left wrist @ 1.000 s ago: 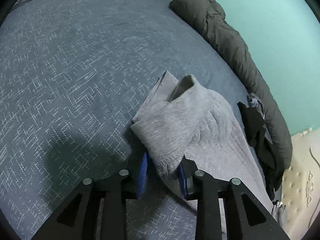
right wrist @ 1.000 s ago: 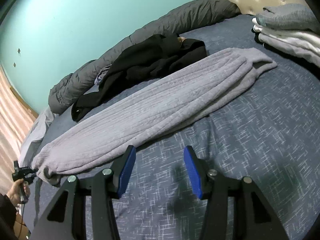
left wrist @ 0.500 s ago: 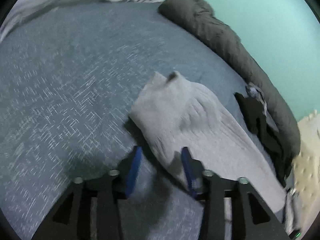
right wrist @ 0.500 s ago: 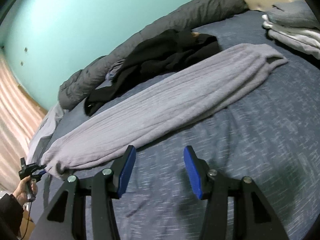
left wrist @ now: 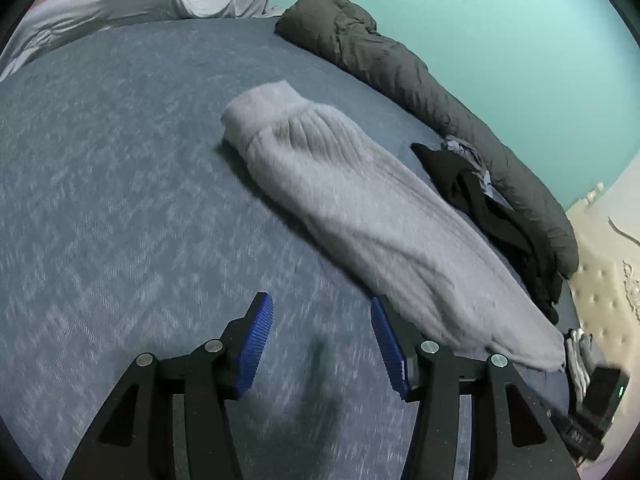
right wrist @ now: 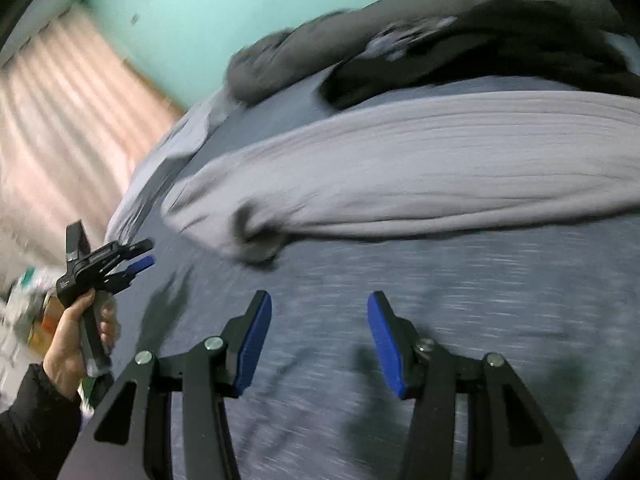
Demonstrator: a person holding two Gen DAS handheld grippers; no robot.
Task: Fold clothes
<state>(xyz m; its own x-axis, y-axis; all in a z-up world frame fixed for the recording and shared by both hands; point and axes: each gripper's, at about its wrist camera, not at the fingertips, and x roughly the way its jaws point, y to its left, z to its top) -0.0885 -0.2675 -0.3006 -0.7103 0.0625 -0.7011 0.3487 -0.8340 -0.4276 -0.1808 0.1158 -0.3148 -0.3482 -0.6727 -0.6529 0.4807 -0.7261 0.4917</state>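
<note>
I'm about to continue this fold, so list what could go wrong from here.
1. Both grippers, left and right, are open and empty above the bed; a grab there may pinch the sheet instead of the grey garment.
2. The black clothes lie against the garment's far edge, so a fold toward them might catch them.
3. Both views are motion-blurred; a fast grab could miss the hem.

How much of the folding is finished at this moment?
Done: the grey sweater lies folded into a long strip on the bed. In hand: nothing; left hand-held gripper and right hand-held gripper are open. Left: shortening the strip and folding the black clothes.
</note>
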